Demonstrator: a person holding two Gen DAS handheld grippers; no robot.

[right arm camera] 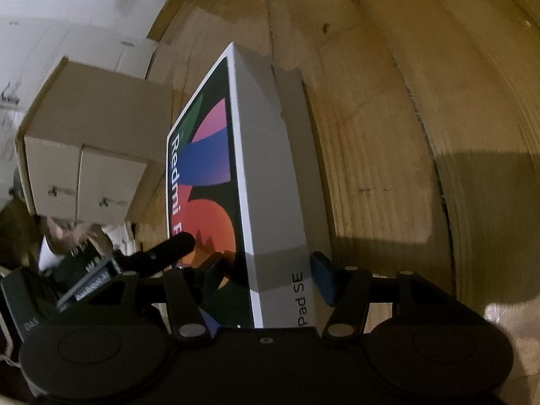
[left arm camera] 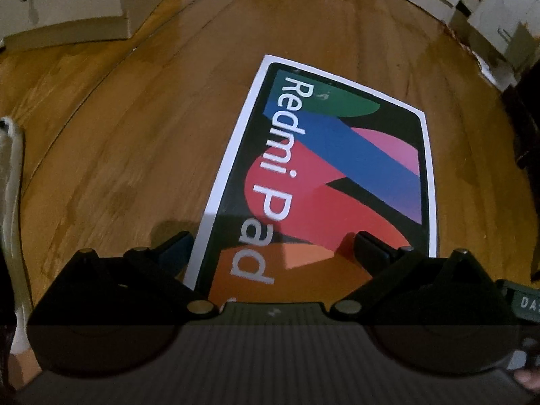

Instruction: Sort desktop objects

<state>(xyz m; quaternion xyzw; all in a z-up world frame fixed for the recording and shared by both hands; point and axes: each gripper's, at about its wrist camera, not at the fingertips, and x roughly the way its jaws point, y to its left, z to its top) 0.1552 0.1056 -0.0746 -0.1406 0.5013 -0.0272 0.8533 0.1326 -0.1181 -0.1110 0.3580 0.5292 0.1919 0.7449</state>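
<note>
- Wood-grained tabletop is filling your left wrist view, with the Redmi Pad box lying on it, printed face toward the camera.
- Your left gripper is hovering over the box's near end with its jaws standing apart; one fingertip is sitting off the box's left edge, the other above the print, and neither is pressing on it.
- Seen from your right wrist, the Redmi Pad box is passing between the fingers of your right gripper.
- Blue pads are clamping its near end, one on the printed face, one on the opposite side.
- Cardboard drawer box is sitting beyond, to the left.
</note>
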